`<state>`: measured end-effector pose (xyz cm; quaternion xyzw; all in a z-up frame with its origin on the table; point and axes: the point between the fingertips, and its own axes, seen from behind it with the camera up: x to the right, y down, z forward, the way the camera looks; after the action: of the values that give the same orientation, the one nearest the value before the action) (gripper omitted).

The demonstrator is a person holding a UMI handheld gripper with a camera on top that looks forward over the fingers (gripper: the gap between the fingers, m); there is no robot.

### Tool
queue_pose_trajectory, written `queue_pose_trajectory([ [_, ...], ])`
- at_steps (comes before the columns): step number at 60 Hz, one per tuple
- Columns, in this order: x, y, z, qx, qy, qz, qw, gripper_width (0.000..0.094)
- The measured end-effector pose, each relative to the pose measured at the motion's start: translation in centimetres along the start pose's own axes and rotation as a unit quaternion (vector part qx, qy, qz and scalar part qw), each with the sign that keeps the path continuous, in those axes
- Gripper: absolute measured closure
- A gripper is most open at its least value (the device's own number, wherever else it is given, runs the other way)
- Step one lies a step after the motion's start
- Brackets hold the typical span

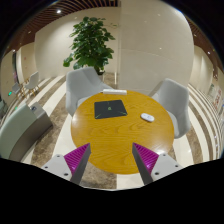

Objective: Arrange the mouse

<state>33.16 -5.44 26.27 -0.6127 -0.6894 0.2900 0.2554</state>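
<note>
A small white mouse [147, 117] lies on the right side of a round wooden table [115, 140]. A dark mouse pad [111, 108] lies flat at the table's far middle, to the left of the mouse. My gripper [112, 158] is open and empty, held high above the table's near edge, with its magenta pads [150, 157] wide apart. The mouse is well beyond the fingers, ahead and to the right.
Grey chairs stand around the table: one behind it [85, 85], one to the right [172, 98], one at the near left [20, 125]. A tall green plant [90, 42] stands behind the far chair. A small dark object [114, 91] lies at the table's far edge.
</note>
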Motion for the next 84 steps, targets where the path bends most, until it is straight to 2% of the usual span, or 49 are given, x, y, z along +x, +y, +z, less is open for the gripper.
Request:
queue_pose_trajectory([
  [21, 3.2, 0.4, 1.0, 0.009, 0.02, 0.02, 1.0, 0.0068],
  [37, 9.3, 2.9, 2.5, 0.014, 0.047, 0.025, 0.998, 0.0067],
  [53, 15.8, 4.9, 5.4, 0.037, 0.068, 0.03, 0.997, 0.0066],
  [73, 22.1, 5.9, 13.4, 0.068, 0.066, 0.019, 0.995, 0.0067],
  [84, 24.3, 4.6, 19.1, 0.087, 0.061, 0.018, 0.994, 0.0068],
])
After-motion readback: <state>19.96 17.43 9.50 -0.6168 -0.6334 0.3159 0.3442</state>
